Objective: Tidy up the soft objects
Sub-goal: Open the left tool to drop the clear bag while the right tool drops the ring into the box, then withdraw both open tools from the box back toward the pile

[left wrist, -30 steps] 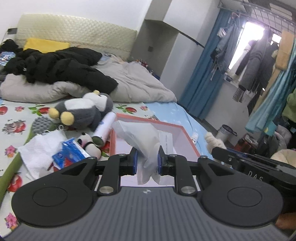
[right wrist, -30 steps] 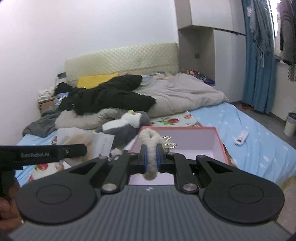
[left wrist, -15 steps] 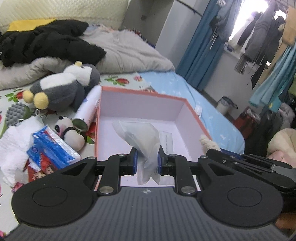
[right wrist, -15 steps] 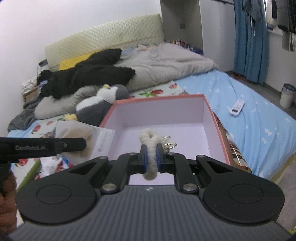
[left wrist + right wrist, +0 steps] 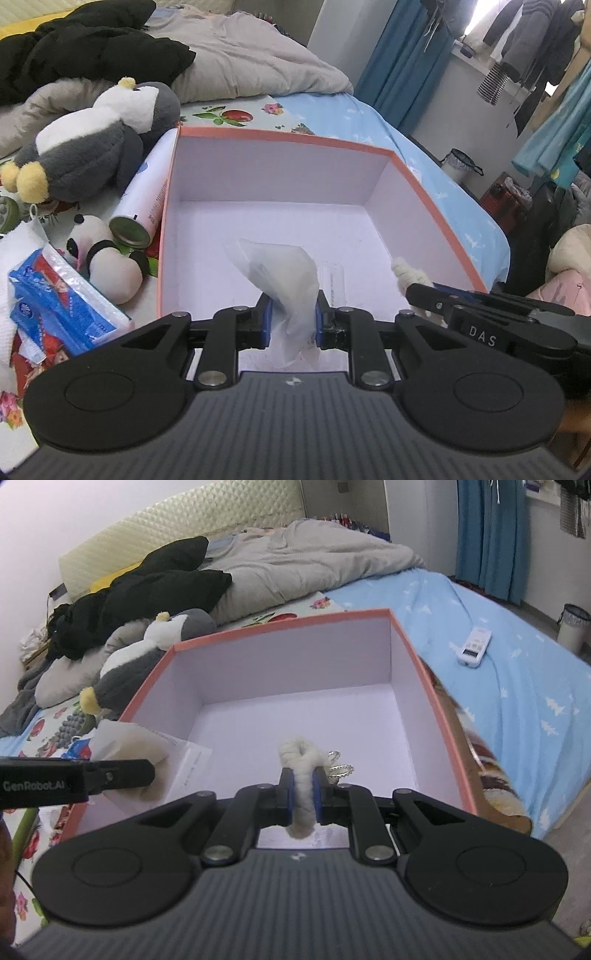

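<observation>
L to R, left wrist view: tissue pack [image 5: 59, 299], small panda plush [image 5: 107, 262] and spray can [image 5: 146, 199] lie on the bed beside the box [image 5: 280, 138]; penguin plush [image 5: 92, 144] behind them. All outside the box.

Left gripper [image 5: 293, 321]: jaws pinch a clear plastic pouch [image 5: 284, 273] w/ pale soft contents, held over the near-left part of the box interior. Judged light, limp, film prob. slippery; grip at the bunched lower end looks adequate, the free top sags.

Right gripper [image 5: 303, 794]: jaws pressed on a cream yarn loop [image 5: 301, 760] w/ small metal rings [image 5: 341, 766] attached, above the box floor near the front wall. Judged v. light, compressible, not fragile; rings may snag. Best held mid-loop, as now.

Box has nothing resting on its floor.
</observation>
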